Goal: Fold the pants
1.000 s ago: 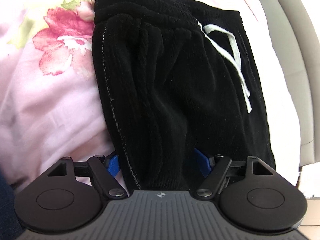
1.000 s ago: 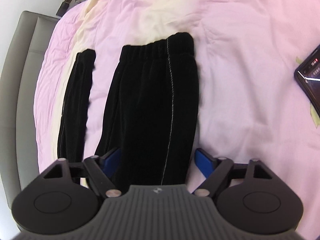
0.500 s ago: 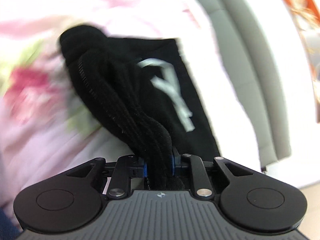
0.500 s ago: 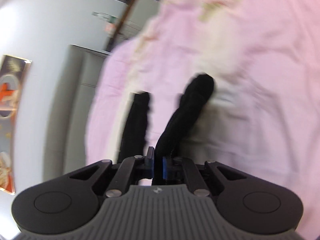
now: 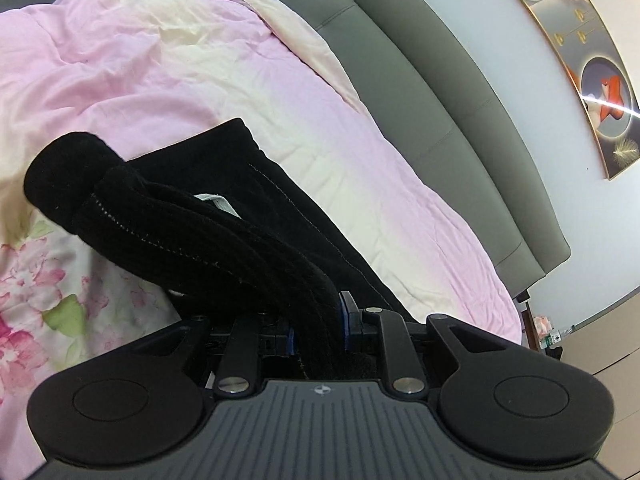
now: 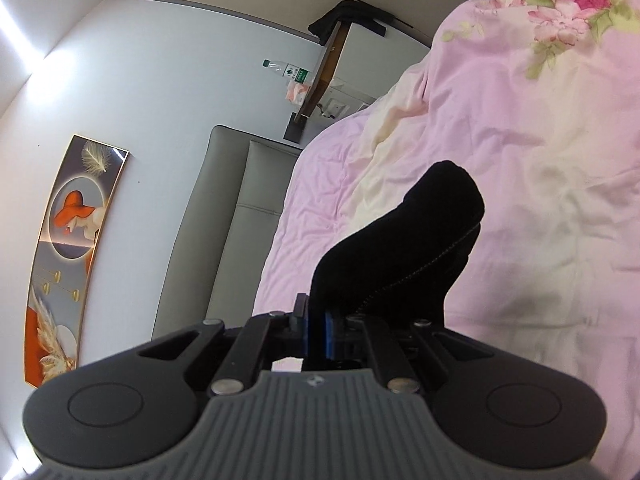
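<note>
Pants [image 5: 208, 236] bunched in your left gripper [image 5: 316, 328], jaws clamped on the thick black fold, lifted above the pink bed [image 5: 360, 168]. Right gripper [image 6: 316, 328]: jaws pinched on another black fold, raised over the bedding.

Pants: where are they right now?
The black pants are bunched between both grippers' fingers, lifted over the pink bedding; in the left wrist view they trail away toward the grey headboard, upper right.
</note>
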The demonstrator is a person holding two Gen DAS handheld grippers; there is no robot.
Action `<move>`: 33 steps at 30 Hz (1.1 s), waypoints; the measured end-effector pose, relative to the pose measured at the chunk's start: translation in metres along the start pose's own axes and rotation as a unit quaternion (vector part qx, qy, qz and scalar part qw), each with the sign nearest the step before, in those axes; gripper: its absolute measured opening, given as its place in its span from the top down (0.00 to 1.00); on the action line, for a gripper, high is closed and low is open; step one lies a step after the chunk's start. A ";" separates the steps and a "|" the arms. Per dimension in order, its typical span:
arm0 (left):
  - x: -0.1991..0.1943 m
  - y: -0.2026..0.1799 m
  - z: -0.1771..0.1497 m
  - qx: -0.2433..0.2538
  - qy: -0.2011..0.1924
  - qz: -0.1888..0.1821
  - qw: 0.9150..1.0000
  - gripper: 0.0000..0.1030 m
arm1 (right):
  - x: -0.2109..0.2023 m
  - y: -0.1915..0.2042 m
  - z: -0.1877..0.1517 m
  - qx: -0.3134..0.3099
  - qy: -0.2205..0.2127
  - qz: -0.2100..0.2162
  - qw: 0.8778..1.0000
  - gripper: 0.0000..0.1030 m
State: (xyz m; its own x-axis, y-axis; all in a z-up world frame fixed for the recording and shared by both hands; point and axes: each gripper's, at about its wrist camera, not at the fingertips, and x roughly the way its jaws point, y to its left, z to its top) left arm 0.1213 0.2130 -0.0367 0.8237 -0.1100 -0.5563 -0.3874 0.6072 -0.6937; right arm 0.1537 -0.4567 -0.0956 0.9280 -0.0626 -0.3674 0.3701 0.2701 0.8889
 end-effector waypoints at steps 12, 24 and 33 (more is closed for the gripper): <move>0.087 -0.027 0.060 0.017 0.022 -0.001 1.000 0.79 | 0.093 0.027 0.000 -0.036 0.019 -0.008 0.999 0.97; 0.236 -0.032 0.128 -0.040 0.077 0.053 0.995 0.79 | 0.260 0.064 -0.029 -0.060 0.047 -0.087 0.993 0.97; 0.290 0.019 0.143 -0.221 0.166 0.062 0.959 0.58 | 0.352 0.046 -0.055 -0.060 0.146 -0.173 0.972 0.64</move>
State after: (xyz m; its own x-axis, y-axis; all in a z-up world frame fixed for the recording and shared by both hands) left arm 0.4116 0.3056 -0.1457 0.6115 -0.3484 -0.7104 -0.6717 0.2460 -0.6988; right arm 0.4949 -0.4138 -0.1988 0.6906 0.1017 -0.7160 0.6336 0.3922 0.6668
